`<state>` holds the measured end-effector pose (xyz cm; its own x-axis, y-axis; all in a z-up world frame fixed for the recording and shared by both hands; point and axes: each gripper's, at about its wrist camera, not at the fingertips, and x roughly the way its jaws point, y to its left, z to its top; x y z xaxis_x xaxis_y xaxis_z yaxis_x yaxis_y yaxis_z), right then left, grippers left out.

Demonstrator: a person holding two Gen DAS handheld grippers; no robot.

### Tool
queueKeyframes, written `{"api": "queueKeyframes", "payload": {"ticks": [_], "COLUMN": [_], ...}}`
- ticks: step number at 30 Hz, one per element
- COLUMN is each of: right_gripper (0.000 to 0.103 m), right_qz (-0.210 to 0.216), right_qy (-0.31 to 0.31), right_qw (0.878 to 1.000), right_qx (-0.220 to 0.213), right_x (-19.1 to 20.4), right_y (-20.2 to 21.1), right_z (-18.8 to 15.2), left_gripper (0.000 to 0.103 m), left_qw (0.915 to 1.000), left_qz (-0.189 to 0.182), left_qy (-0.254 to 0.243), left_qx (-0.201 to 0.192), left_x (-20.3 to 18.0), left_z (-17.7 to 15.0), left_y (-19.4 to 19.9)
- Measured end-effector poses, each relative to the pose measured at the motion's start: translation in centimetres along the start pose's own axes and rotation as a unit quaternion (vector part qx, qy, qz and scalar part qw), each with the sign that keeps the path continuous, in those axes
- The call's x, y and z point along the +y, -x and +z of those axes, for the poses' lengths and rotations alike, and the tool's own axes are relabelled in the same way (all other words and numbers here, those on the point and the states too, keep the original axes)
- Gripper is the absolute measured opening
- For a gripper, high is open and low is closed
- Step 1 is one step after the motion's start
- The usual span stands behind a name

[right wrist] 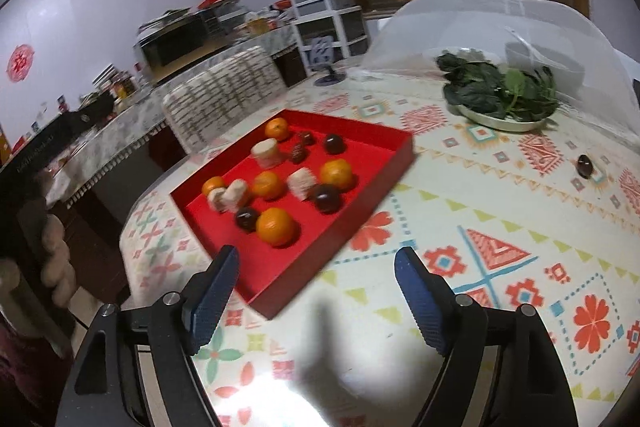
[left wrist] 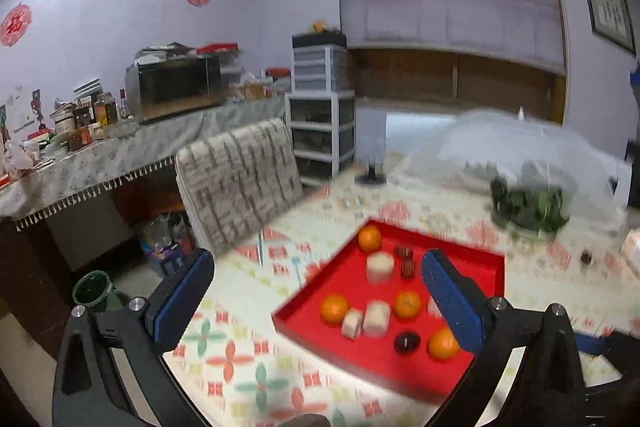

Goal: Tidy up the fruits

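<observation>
Where the left tool blocks, red tray fruits hidden, blurred.

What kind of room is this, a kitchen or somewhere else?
Probably a home dining room or kitchen corner. A patterned tablecloth covers the table, a mesh food cover sits over a plate of greens, and a side counter holds jars.

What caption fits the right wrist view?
Open right gripper above patterned table, facing red tray of oranges.

Oranges and cakes in the tray; behind-right, plate of greens under the mesh cover.
</observation>
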<state>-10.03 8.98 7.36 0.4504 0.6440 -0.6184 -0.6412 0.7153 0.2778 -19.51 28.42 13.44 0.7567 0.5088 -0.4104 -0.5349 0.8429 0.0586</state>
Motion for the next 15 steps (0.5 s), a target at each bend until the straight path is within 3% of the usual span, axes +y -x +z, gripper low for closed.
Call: {"api": "queueKeyframes", "payload": {"ticks": [7, 15], "right_gripper": [0.086, 0.086], "right_qz": [-0.004, -0.008], "right_qy": [0.026, 0.031], "right_qw": [1.000, 0.999], "right_qx": [0.005, -0.001], "right_x": [1.5, 1.9], "right_y": [0.7, 1.6], "right_z": [-1.2, -1.4], "left_gripper": [0.103, 0.103], "left_qw": [0.9989, 0.9989], "left_qz": [-0.007, 0.012], "left_qy": [0.013, -0.011], "left_qx": [0.045, 0.043], "left_x": [-0.8, -2.7], "left_z": [-1.7, -1.9], "left_y": [0.2, 1.7]}}
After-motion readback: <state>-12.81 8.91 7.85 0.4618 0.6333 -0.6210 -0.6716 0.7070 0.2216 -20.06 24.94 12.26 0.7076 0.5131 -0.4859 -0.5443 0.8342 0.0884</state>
